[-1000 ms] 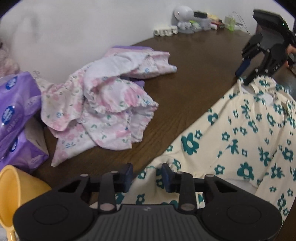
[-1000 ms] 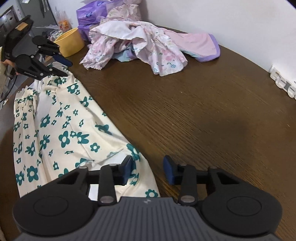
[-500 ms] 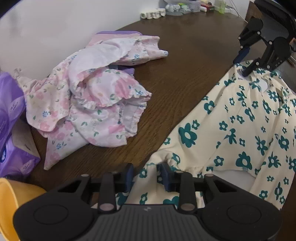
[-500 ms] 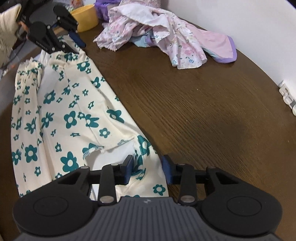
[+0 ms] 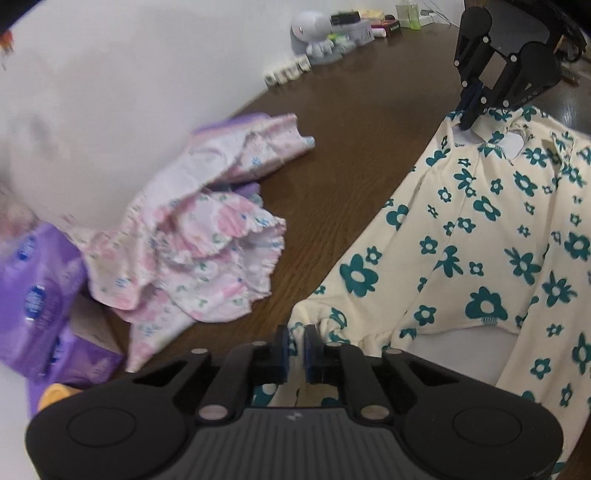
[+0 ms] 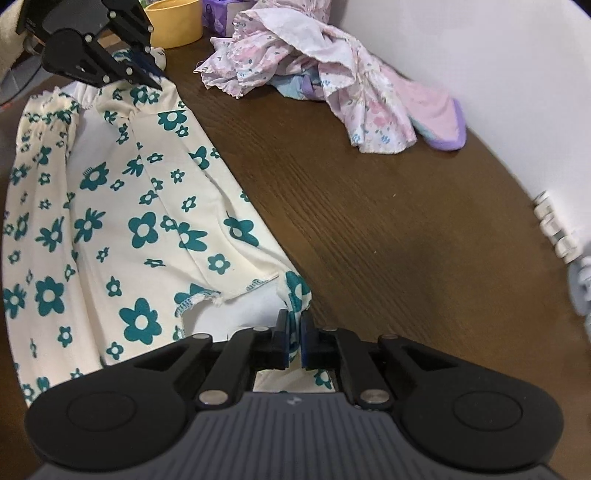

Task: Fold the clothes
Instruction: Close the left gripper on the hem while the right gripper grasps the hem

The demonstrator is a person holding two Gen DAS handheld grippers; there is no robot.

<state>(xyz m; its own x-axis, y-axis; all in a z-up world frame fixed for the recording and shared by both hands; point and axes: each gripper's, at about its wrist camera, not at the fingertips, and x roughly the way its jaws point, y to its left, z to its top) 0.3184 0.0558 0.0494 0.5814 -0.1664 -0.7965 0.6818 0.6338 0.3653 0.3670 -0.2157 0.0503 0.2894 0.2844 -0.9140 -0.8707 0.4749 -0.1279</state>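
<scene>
The cream garment with teal flowers (image 5: pixel 480 236) lies spread on the dark wooden desk (image 5: pixel 369 122). Your left gripper (image 5: pixel 295 343) is closing, its jaws pinching a gathered edge; your right gripper (image 6: pixel 293 332) is clamped on the opposite corner. Farther off sits a crumpled pink floral pile (image 6: pixel 314 62), then a yellow bowl (image 6: pixel 173 20) and purple tissue packs (image 5: pixel 37 302).

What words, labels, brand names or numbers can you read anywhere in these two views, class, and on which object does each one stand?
No text can be read in full.
Purple plastic tissue packs: blue oval logos, lettering too blurred to read.
Small white tag at the neck of the cream garment with teal flowers: no print can be made out.
Grey ridged gripper bodies: a small pale emblem, not letters.
Small items at the far table edge: too small to read.
</scene>
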